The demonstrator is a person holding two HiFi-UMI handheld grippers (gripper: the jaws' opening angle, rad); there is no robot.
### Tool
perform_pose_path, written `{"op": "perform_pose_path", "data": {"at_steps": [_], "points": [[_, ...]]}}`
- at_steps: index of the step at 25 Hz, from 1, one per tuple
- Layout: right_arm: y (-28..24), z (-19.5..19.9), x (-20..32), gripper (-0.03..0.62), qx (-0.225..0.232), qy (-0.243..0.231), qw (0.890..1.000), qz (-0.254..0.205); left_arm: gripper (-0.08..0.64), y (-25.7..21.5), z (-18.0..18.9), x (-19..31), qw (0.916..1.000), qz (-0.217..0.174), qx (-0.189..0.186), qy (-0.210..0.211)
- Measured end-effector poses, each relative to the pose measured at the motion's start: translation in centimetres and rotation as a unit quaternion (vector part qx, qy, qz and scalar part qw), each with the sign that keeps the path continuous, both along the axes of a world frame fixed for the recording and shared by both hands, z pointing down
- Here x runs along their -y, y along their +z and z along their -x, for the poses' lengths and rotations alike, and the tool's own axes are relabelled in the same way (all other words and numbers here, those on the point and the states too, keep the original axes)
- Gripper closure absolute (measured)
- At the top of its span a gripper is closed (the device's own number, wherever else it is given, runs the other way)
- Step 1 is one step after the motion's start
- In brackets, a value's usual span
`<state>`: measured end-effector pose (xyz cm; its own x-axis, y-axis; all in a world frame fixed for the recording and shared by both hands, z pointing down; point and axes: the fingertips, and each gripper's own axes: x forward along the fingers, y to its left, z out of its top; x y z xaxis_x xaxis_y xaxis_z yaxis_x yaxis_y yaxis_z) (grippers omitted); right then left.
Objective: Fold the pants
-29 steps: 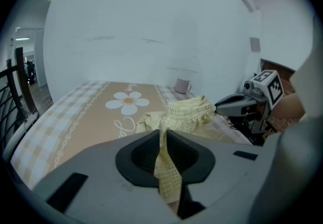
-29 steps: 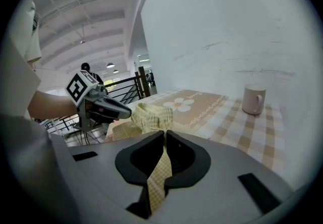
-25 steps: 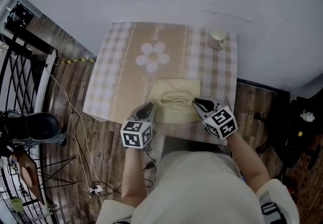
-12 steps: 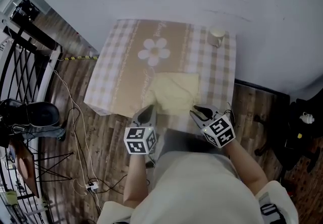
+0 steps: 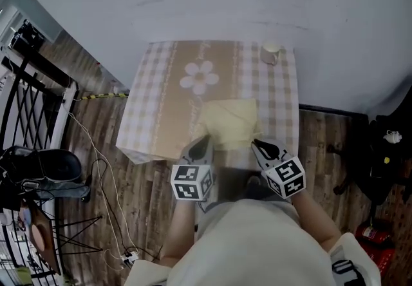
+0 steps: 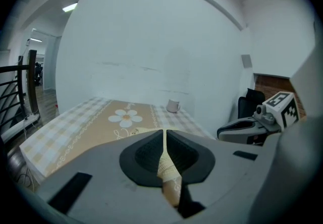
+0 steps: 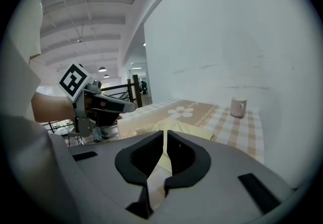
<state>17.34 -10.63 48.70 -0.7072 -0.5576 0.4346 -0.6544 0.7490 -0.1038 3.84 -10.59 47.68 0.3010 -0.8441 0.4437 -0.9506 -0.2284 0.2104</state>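
Left gripper (image 5: 206, 143) was clamped on the near left edge of the yellow pants (image 5: 230, 122). Right gripper (image 5: 259, 145), jaws just closing, pinched the near right edge. Pants lay folded beyond both tools, at the front of the checked table (image 5: 151, 88). White cup (image 5: 270, 53) stood at the far right corner.

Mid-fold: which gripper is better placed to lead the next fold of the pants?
Left, slightly. The left gripper visibly pinches a fold of the pants between shut jaws. On the right gripper, the jaws have just been closing, with only a thin cloth edge between them.
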Motion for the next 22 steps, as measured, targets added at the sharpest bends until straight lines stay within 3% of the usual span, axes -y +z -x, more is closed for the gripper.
{"op": "perform_pose_path", "data": {"at_steps": [7, 12, 22], "points": [[-2.8, 2.7, -0.2, 0.578, 0.029, 0.076, 0.997, 0.006, 0.54, -2.8, 2.1, 0.2, 0.9991, 0.013, -0.007, 0.04], [-4.2, 5.1, -3.8, 0.586, 0.044, 0.092, 0.995, -0.007, 0.541, -3.0, 3.8, -3.5, 0.9979, 0.007, -0.005, 0.064], [-6.2, 8.3, -10.8, 0.592, 0.052, 0.11, 0.992, -0.032, 0.541, -4.1, 7.1, -11.0, 0.998, -0.006, -0.02, 0.059]]}}
